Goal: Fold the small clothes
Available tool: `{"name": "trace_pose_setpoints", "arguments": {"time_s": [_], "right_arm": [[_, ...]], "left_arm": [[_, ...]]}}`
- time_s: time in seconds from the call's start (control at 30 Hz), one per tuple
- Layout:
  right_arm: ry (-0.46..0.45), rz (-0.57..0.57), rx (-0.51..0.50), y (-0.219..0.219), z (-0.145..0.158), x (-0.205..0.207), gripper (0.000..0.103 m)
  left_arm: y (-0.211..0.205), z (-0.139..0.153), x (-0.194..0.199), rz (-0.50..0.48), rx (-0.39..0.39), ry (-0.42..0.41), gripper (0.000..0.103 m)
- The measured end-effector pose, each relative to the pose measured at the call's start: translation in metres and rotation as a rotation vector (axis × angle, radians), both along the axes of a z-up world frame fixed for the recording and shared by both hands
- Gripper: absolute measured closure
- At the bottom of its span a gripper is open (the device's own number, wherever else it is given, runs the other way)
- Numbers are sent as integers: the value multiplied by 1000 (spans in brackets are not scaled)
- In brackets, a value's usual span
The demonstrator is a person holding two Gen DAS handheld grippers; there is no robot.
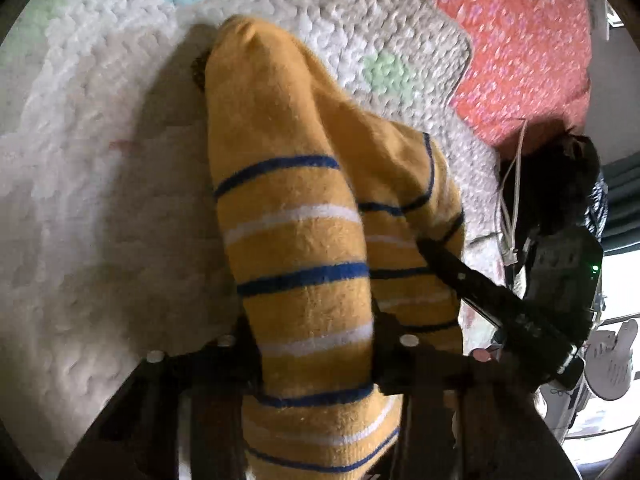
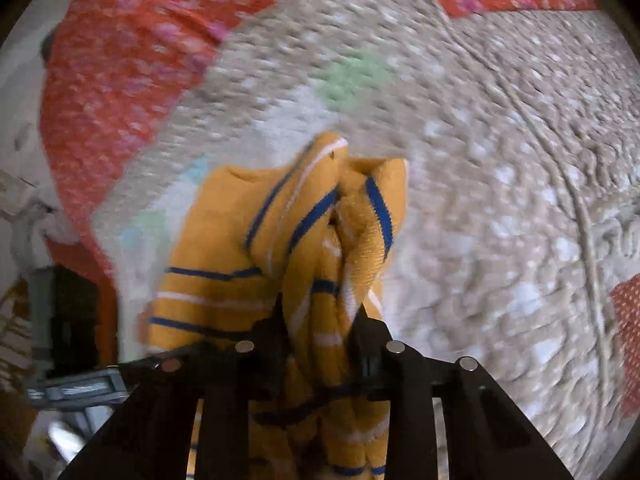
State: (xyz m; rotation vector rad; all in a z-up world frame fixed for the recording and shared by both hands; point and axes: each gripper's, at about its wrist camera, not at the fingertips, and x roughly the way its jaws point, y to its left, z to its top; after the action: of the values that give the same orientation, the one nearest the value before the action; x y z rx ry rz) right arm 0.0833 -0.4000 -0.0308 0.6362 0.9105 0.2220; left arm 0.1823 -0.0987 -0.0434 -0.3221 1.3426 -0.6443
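A home bedroom: a bed spread with a nubbly white blanket (image 1: pixel 100 208) over a red floral sheet (image 1: pixel 516 40).

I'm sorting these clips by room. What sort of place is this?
Most likely a bedroom, worked on a bed: a bumpy cream blanket with pastel patches lies over a red floral bedspread. Both grippers hold a yellow striped garment above it.
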Motion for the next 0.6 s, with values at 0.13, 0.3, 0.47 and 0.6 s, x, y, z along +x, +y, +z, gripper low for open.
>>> {"name": "trace_pose_setpoints", "arguments": {"time_s": [0.13,0.3,0.47,0.6], "right_arm": [[-75,54,52,22,27,-1,77],[31,29,-78,38,-5,22,69],[54,-41,-183,34,-6,2,55],[-123,5,-173,48,40,-31,56]], "left_arm": [[17,35,-9,1,32,-77,66],[42,40,-5,70,207,-119,48],[71,24,-15,145,234,-65,47],[91,47,-48,204,199,-183,47]]}}
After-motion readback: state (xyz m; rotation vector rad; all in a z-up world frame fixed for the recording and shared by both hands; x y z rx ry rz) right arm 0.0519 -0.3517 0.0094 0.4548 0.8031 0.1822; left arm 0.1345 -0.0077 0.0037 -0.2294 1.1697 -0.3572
